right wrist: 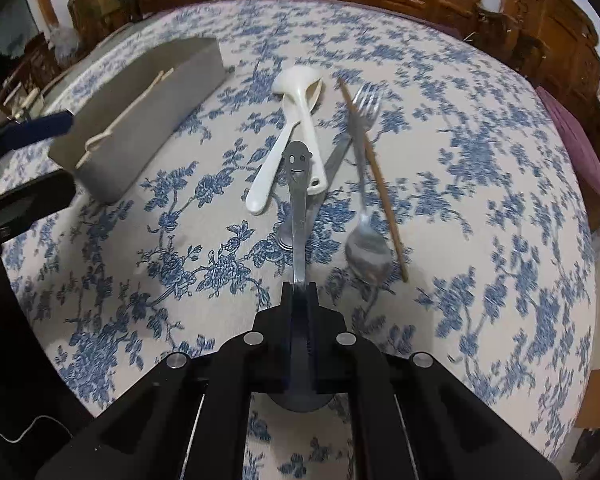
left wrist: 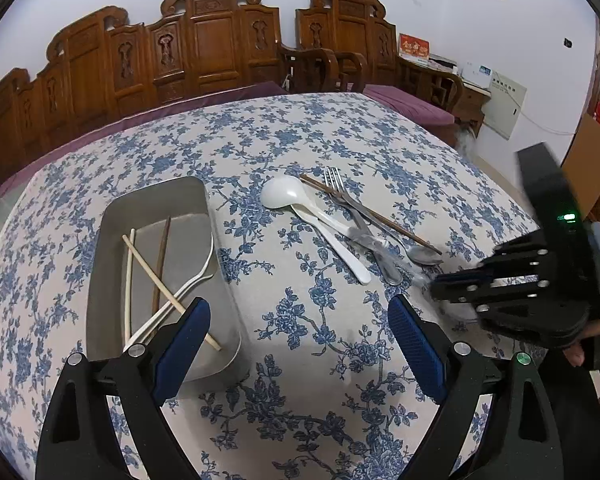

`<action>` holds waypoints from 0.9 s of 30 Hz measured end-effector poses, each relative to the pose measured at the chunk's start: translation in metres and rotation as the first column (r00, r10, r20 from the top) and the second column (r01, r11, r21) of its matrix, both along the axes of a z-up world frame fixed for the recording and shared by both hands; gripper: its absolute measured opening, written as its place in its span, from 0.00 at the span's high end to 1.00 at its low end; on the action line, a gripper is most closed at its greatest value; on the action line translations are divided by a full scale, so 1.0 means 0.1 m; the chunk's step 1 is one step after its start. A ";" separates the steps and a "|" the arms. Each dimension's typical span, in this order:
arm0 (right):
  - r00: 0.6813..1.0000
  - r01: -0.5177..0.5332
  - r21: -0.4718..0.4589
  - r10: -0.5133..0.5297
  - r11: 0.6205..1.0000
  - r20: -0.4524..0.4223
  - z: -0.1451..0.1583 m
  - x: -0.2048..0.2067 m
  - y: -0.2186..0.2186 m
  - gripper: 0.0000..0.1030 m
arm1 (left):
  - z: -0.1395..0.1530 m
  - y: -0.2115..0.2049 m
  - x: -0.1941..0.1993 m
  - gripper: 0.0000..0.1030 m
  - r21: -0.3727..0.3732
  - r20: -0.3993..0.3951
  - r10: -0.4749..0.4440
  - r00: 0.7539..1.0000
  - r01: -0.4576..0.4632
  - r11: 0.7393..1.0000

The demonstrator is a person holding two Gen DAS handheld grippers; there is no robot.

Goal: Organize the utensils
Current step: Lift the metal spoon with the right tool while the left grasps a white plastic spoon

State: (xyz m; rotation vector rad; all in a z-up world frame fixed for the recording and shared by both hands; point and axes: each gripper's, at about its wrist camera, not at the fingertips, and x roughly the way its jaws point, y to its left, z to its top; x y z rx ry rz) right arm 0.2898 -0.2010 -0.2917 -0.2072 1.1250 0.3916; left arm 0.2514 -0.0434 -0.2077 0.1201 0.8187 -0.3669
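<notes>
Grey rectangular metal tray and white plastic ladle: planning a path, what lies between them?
Only bare floral tablecloth between tray and ladle, in both views.

- No text, brand or number could be read anywhere.
- A red card [left wrist: 413, 45] on the wooden side cabinet [left wrist: 440, 80] carried gold characters, too small to make out.
- The pale wall panel [left wrist: 504, 110] bore a line of small print, illegible.
- The held spoon handle [right wrist: 296, 160] showed a cut-out smiley face, a sign rather than lettering.

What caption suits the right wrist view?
Right gripper clamps a smiley-handled metal spoon above the floral tablecloth.
</notes>
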 end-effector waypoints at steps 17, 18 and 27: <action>0.998 0.040 0.059 -0.043 0.997 0.048 0.07 -0.07 -0.45 0.93 | -0.15 -0.54 0.44 0.26 0.051 -0.087 -0.009 0.996 0.014 0.999; 0.998 0.039 0.054 -0.042 0.998 0.047 0.06 -0.06 -0.46 0.93 | -0.17 -0.56 0.48 0.28 0.053 -0.095 -0.004 0.996 0.009 0.999; 0.997 0.060 0.049 -0.062 0.997 0.036 0.00 0.02 -0.59 0.93 | -0.32 -0.64 1.08 0.48 -0.015 -0.188 0.067 0.980 -0.071 0.997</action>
